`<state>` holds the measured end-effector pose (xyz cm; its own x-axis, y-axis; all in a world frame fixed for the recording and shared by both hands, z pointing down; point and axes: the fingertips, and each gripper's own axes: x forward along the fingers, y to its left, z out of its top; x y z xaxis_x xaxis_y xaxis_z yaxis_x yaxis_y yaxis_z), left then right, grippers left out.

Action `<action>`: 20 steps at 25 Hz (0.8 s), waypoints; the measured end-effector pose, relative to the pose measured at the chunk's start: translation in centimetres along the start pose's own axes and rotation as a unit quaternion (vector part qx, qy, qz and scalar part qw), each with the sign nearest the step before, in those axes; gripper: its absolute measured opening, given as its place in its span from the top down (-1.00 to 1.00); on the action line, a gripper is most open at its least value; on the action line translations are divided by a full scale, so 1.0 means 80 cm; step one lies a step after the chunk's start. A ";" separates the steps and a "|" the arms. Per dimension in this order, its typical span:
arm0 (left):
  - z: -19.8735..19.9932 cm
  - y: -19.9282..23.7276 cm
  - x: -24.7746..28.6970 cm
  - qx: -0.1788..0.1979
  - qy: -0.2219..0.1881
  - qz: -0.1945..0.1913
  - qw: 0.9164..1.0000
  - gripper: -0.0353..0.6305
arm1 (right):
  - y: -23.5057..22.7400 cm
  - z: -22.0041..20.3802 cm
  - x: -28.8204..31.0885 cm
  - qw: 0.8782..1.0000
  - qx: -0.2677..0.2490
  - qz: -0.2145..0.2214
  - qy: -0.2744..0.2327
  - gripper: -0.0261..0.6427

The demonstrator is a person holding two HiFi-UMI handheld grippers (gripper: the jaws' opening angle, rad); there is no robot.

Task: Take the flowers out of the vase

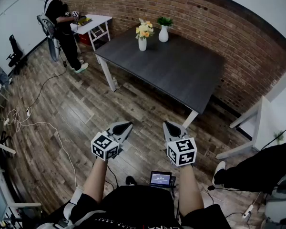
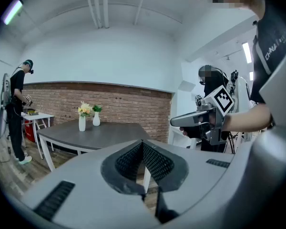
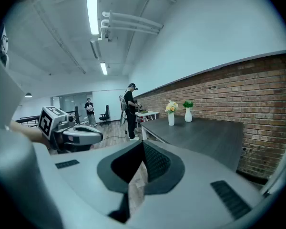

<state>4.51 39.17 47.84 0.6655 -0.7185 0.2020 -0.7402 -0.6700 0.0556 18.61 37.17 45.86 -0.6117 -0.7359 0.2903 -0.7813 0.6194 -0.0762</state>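
Both grippers are held low in front of the person, well short of the table. The left gripper (image 1: pixel 127 125) has its jaws pressed together with nothing in them, and the right gripper (image 1: pixel 167 124) is the same, closed up and empty.

The flowers (image 1: pixel 144 29), yellow and white, sit in a slim white vase (image 1: pixel 142 44) at the far end of the dark table (image 1: pixel 181 75), close to the brick wall (image 1: pixel 205 23). Just beside it stands a second white vase with a green plant (image 1: pixel 164 32).

A stretch of wood floor (image 1: pixel 86 104), the table's near corner and most of the tabletop lie between the grippers and the vase. Off to the left another person (image 1: pixel 62 25) stands at a small white table (image 1: pixel 97 20), and cables (image 1: pixel 35 123) trail across the floor. A white frame (image 1: pixel 245 123) sits off to the right.
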 end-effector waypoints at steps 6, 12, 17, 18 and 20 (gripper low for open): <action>0.005 -0.011 0.008 -0.002 -0.008 -0.003 1.000 0.88 | -0.011 -0.004 -0.011 1.000 0.009 0.001 -0.002 0.91; 0.018 -0.006 0.016 0.003 -0.018 -0.006 1.000 0.88 | -0.015 0.018 -0.006 1.000 0.008 0.001 -0.021 0.90; 0.017 -0.015 0.025 0.013 -0.014 -0.023 1.000 0.88 | -0.010 0.014 -0.006 1.000 0.010 0.011 -0.017 0.90; 0.017 -0.016 0.026 0.013 -0.016 -0.025 0.999 0.88 | -0.009 0.013 -0.006 1.000 0.011 0.011 -0.016 0.90; 0.018 -0.016 0.024 0.011 -0.024 -0.023 0.999 0.88 | -0.009 0.011 -0.007 1.000 0.011 0.011 -0.014 0.90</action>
<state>6.89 38.36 46.77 0.7031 -0.6945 0.1529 -0.7067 -0.7063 0.0413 19.38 36.88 44.93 -0.6320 -0.7297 0.2611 -0.7699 0.6296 -0.1040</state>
